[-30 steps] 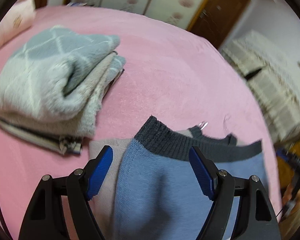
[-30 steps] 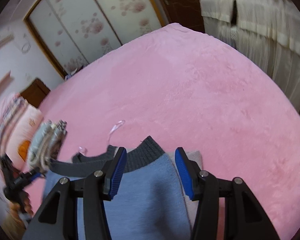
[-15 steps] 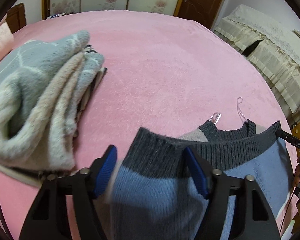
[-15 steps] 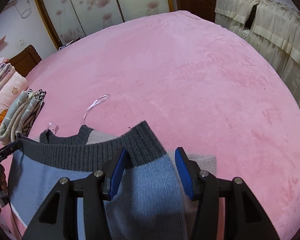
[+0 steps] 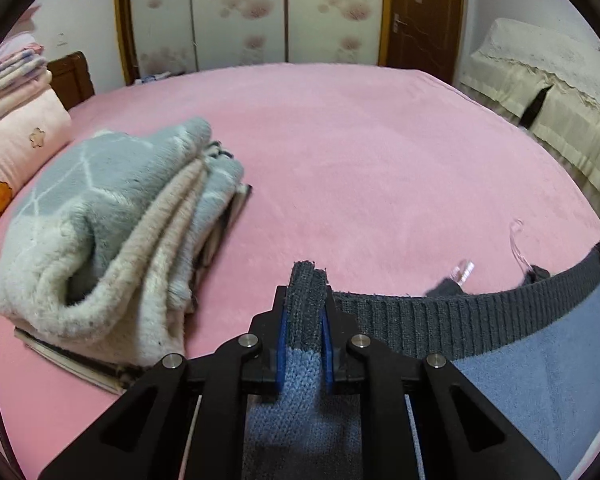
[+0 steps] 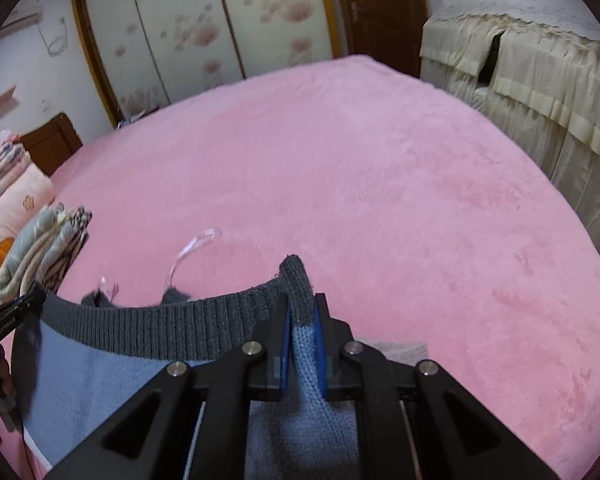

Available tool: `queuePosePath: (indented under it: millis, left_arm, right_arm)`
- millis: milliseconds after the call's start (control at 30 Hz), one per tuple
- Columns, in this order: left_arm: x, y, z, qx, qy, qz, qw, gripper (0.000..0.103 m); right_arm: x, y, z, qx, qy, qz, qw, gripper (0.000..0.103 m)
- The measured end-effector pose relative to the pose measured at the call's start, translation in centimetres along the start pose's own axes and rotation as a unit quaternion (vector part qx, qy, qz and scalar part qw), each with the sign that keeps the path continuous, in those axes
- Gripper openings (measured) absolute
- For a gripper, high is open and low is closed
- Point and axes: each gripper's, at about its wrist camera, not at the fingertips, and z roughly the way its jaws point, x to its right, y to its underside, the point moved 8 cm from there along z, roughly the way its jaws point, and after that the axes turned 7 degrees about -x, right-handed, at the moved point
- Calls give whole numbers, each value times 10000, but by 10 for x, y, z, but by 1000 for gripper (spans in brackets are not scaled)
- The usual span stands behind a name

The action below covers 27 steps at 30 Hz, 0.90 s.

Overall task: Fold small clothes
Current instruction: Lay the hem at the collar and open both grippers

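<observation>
The left tongs [image 5: 305,312] are clamped on a pinched-up corner of the blue knitted sweater with a dark grey ribbed hem [image 5: 532,356]. Their blue pads [image 5: 282,344] press the ribbing from both sides at about 6 o'clock in the left wrist view.

The right tongs [image 6: 300,314] are closing on the opposite corner of that sweater [image 6: 100,364], and the fold of grey rib and blue knit is squeezed between the pads [image 6: 318,344]. The hem stretches between the two grips in a shallow curve, running toward 3 o'clock in the left view and toward 9 o'clock in the right view.

The sweater lies at the near edge of the pink plush bed cover [image 5: 360,152]. A clear plastic hanger hook [image 6: 188,252] pokes out beyond the hem on the cover.

At 9 o'clock in the left view sits a folded stack of fluffy grey and cream clothes [image 5: 108,232], apart from the sweater. Cream draped furniture [image 6: 540,80] stands past the bed at 2 o'clock in the right view.
</observation>
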Motion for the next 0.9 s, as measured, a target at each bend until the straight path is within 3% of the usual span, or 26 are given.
queuePosePath:
  millis: [200, 367, 700, 800, 867, 900]
  left_arm:
    - [4, 3, 27, -170, -290, 52, 9994, 12]
    - [-5, 14, 45, -385, -193, -176, 9989, 12]
    - [-6, 21, 56, -434, -210, -157, 9987, 19]
    - [-6, 20, 53, -521, -335, -148, 9980, 32]
    - [-8, 17, 47, -535, -402, -150, 9976, 58]
    - [-9, 15, 42, -522, -453, -143, 9975, 64]
  right_arm:
    - [4, 0, 27, -206, 336, 14, 9992, 9]
    - [17, 13, 46, -395, 388, 131, 9984, 10]
    - [26, 17, 50, -335, 347, 202, 9986, 11]
    - [22, 14, 48, -410, 518, 53, 9978, 16]
    - [17, 12, 40, -436, 679, -70, 9967, 27]
    - [15, 11, 35, -438, 745, -103, 9962, 33]
